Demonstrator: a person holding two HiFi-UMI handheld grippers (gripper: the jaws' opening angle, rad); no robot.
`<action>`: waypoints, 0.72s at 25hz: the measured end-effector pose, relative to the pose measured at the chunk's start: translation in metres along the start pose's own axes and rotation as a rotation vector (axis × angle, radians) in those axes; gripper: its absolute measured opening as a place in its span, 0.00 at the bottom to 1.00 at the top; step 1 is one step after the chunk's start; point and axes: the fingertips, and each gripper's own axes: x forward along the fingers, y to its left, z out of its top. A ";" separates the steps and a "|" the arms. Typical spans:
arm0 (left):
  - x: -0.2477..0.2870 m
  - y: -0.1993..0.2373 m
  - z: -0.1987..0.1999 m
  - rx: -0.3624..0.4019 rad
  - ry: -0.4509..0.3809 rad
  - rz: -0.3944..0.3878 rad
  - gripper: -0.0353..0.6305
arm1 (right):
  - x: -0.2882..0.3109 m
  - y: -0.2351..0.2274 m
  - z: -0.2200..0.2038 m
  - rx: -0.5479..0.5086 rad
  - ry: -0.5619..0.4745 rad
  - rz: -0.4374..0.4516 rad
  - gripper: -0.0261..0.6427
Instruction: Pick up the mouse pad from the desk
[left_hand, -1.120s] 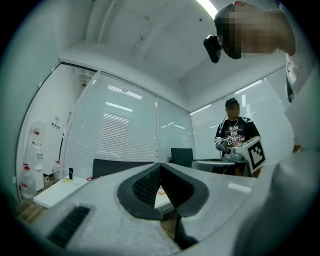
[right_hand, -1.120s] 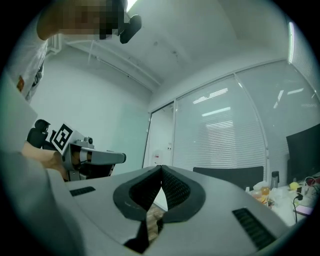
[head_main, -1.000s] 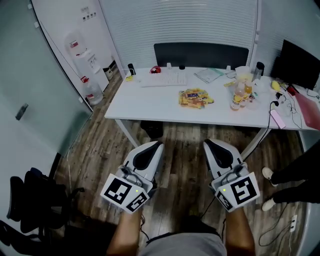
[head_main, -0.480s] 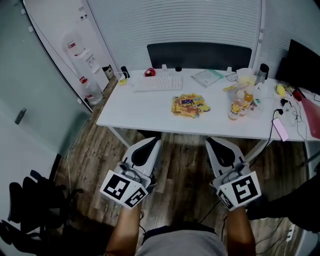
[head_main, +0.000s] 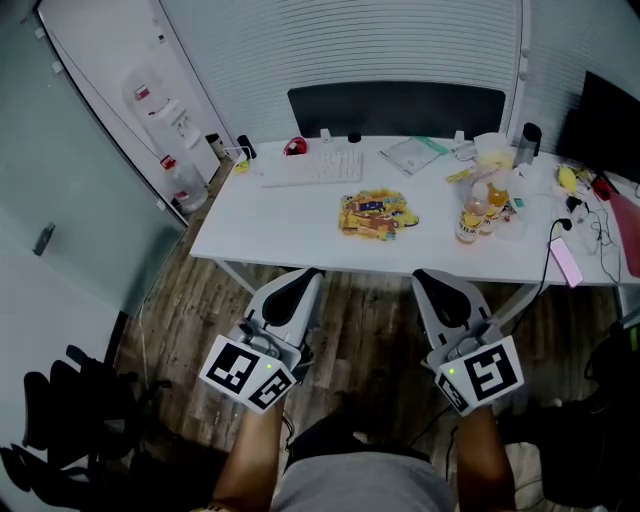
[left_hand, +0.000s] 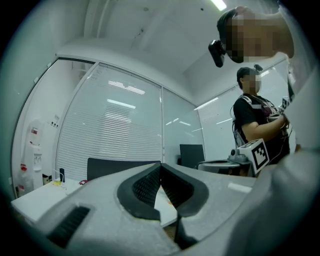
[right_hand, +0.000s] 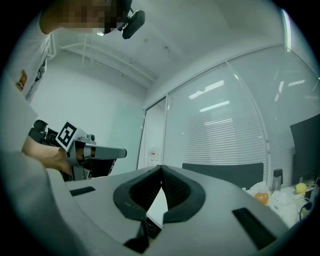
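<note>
Left hand-held gripper (head_main: 304, 277) and right hand-held gripper (head_main: 427, 278), ribbed pads (left_hand: 145, 187) closed empty, face white desk (head_main: 290, 215).

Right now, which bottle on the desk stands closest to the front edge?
The amber bottle on the left in the head view; the other amber bottle stands behind it.

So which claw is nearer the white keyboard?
Left. The left claw is short of the desk, roughly in line with the keyboard; the right claw is further right, nearer the bottles.
</note>
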 end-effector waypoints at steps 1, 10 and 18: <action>0.003 0.002 -0.001 0.000 0.002 -0.001 0.07 | 0.002 -0.003 -0.002 0.001 0.003 -0.003 0.06; 0.046 0.038 -0.016 0.009 0.002 -0.043 0.08 | 0.038 -0.032 -0.018 -0.023 0.032 -0.043 0.06; 0.098 0.102 -0.044 0.006 0.041 -0.091 0.07 | 0.103 -0.066 -0.043 -0.019 0.080 -0.106 0.06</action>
